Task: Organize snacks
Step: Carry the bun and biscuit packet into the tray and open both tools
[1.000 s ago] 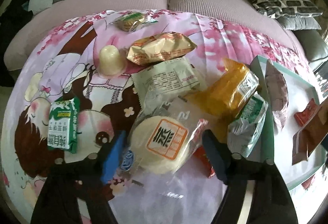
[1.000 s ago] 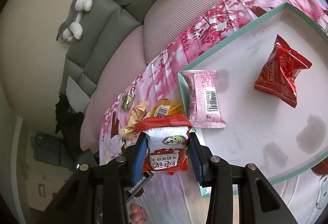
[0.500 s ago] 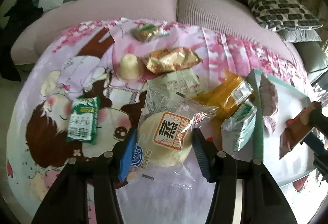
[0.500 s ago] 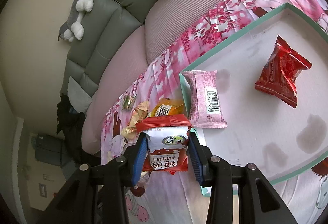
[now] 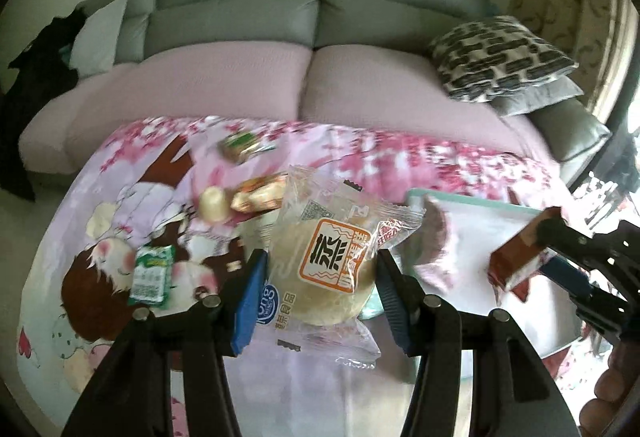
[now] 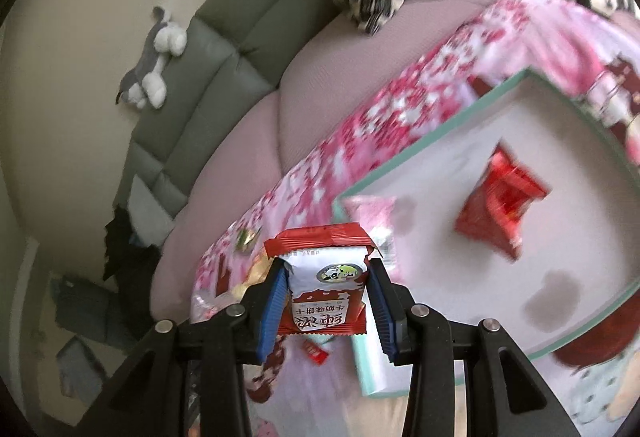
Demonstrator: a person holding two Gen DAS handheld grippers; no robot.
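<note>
My left gripper (image 5: 322,257) is shut on a round pastry (image 5: 316,297) in a clear wrapper with an orange label, held up off the cartoon tablecloth (image 5: 120,221). My right gripper (image 6: 327,267) is shut on a red and white biscuit pack (image 6: 326,301), just off the near left corner of the teal-rimmed white tray (image 6: 440,141). In the left wrist view the right gripper (image 5: 536,249) holds that biscuit pack (image 5: 520,257) over the tray (image 5: 480,207). In the tray lie a pink pack (image 6: 372,213) and a red pack (image 6: 500,205).
Loose snacks lie on the cloth: a green pack (image 5: 150,273), a pale pudding cup (image 5: 214,203), an orange-yellow bag (image 5: 260,193) and a small green-wrapped sweet (image 5: 242,145). Behind the table are a sofa (image 5: 240,77), a patterned cushion (image 5: 500,57) and a plush toy (image 6: 152,77).
The left gripper's fingers closed onto the pastry and lifted it off the pile, and its view tilted up toward the sofa. The right gripper, still holding the biscuit pack, rose and shifted beside the tray.
</note>
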